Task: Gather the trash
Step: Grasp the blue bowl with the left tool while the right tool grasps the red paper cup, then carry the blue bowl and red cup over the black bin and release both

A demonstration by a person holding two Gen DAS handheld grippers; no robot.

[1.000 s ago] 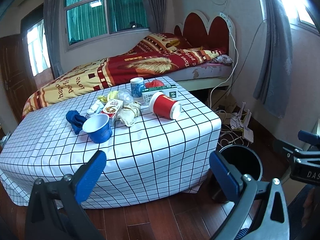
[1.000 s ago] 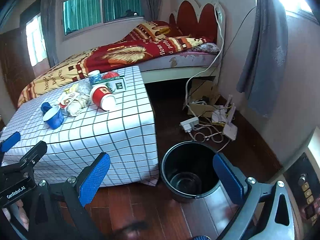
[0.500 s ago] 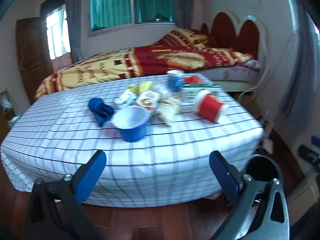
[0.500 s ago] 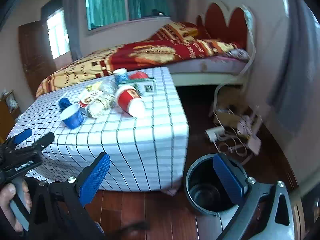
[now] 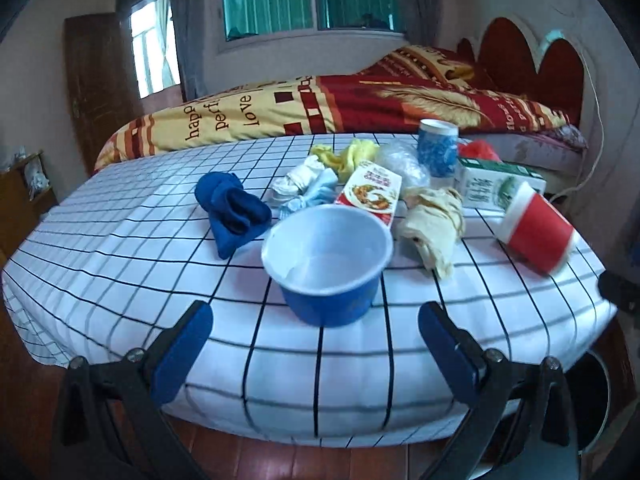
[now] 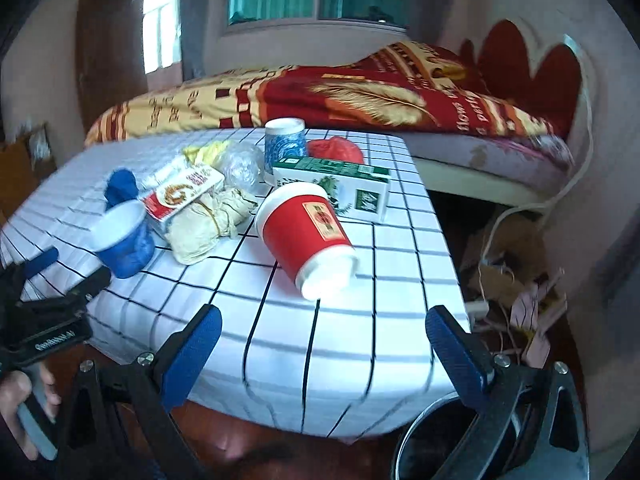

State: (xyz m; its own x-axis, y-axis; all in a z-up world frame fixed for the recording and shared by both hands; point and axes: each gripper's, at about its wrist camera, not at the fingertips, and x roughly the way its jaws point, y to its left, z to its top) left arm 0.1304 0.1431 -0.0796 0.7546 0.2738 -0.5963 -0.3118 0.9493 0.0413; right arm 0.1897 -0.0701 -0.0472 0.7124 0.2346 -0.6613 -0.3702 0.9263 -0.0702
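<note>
- While both tools hang off the near edge of the checked table (image 5: 120, 264), the left gripper (image 5: 316, 334) stands wide apart with nothing between its 2 blue pads, and the right gripper (image 6: 320, 336) is spread just as wide and equally bare.
- Low in the right wrist view, the black bin (image 6: 432, 448) sits on the wooden floor by the table's corner, partly behind the right finger.
- Just ahead of the left gripper, the blue cup (image 5: 328, 264) stands upright, its white inside showing.
- Just ahead of the right gripper, the red cup (image 6: 308, 236) lies on its side, mouth toward the camera.
- Beside the blue cup lie a dark blue cloth (image 5: 232, 208), a crumpled cream wrapper (image 5: 432, 224) and a red-and-white food box (image 5: 370, 192), the box tilted and seemingly resting on the wrapper.
- Farther back sit pale blue and white socks (image 5: 308, 188), a yellow cloth (image 5: 348, 156), a clear plastic bag (image 5: 400, 164) and a green-and-white carton (image 6: 336, 188).
- At the far edge stands 1 blue patterned cup (image 6: 285, 142), upright, with a red bag (image 6: 336, 150) just beside it.
- Beyond the table lies a bed (image 5: 320, 108) with a red and yellow cover.
</note>
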